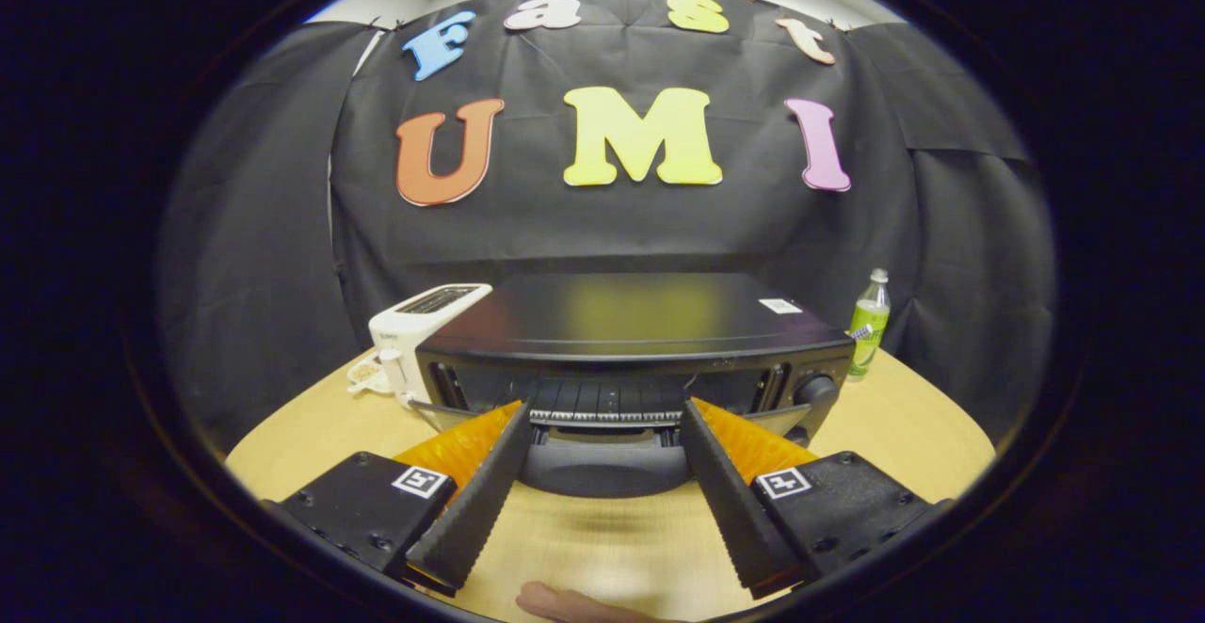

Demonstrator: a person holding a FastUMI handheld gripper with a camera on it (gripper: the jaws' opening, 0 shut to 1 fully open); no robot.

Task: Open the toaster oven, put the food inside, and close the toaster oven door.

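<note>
Gripper (607, 416) at lower centre stands wide open, holding nothing, its fingertips at the front of the toaster oven (633, 341). Oven sits mid-frame on the wooden table (904, 416), door lowered, with a white toaster (419, 327) at left and a green bottle (869, 324) at right.

The toaster oven (633, 341) at the centre of the frame has a smooth, glossy dark top that mirrors the wall's colours; its front looks like matt black metal with a plastic knob (815, 390). To its left, the toaster (421, 331) is smooth white plastic. The bottle (869, 324) at right centre is clear, shiny plastic. The surface (612, 548) in the lower frame is pale, matt wood-look laminate. The booth wall (659, 218) is matt, creased cloth. The gripper (608, 418) stands with its fingers (475, 501) spread apart, their inner faces ribbed and rough.
</note>
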